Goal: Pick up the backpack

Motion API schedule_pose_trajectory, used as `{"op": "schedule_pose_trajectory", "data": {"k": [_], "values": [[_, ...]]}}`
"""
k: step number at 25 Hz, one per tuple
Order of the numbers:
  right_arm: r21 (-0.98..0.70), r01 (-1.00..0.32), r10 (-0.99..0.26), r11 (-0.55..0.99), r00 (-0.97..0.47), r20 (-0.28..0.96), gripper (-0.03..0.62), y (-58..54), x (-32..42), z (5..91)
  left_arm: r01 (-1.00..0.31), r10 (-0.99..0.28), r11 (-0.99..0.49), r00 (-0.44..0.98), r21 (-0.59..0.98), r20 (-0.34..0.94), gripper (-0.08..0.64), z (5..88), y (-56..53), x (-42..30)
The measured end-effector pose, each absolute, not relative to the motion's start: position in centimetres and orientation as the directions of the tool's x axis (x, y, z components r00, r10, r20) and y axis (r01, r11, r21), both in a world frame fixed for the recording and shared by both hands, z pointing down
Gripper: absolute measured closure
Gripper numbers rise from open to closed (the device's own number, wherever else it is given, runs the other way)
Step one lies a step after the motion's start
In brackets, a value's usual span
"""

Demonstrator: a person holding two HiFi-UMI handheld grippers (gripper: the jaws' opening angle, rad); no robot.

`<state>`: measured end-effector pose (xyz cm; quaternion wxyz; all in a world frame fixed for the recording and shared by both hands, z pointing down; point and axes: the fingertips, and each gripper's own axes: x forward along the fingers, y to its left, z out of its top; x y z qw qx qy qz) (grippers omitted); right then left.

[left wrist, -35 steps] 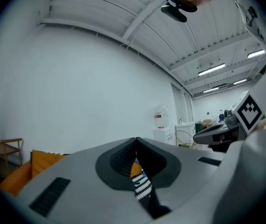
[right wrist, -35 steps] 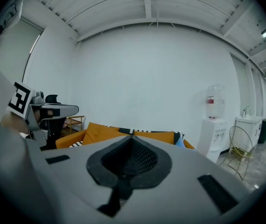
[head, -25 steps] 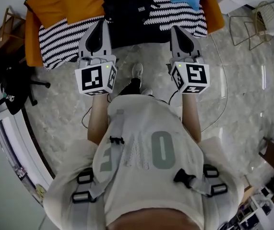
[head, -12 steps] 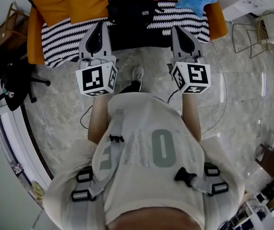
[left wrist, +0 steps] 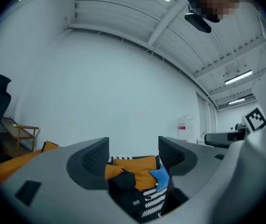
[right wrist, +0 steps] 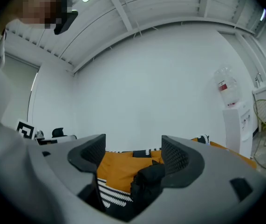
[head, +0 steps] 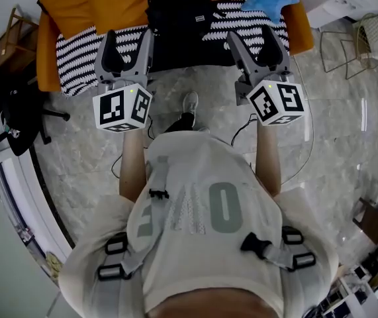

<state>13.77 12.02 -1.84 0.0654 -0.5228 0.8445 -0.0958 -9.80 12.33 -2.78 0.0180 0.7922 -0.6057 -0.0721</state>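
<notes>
Left tool [head: 126, 42] and right tool [head: 257, 40] drifted apart, jaws just opened; both level, empty, aimed at backpack [head: 175, 10], not touching.

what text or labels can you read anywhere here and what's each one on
"O" or "0": large grey character on the person's shirt; the marks beside it are unclear.
No readable text: the backpack has a small white label, too small to read.
No readable text: the water bottle has a red label, blurred.
No words: the marker cubes carry square codes only.
</notes>
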Motion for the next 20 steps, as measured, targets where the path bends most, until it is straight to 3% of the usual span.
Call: {"op": "schedule_pose_trajectory", "data": {"k": [5,11,20], "values": [[-0.311,-0.842,-0.887,0.440,-0.461,-0.005,0.228,9.0,14.0,-1.2,-0.957,-0.965,-0.259,0.252,0.131,-0.070,0.237,-2.2,10.0,-10.5],[-0.273,-0.844,-0.873,0.461,-0.487,0.032,0.228,3.1,12.8,0.0,-0.953,-0.961,-0.278,0.275,0.121,-0.040,0.215,-0.5,4.5,-10.6],[-0.257,-0.839,-0.843,0.479,-0.521,0.132,0.228,-11.6,11.3,9.7,-0.952,-0.956,-0.265,0.280,0.151,0.086,0.204,11.6,-8.9,-11.5]]}}
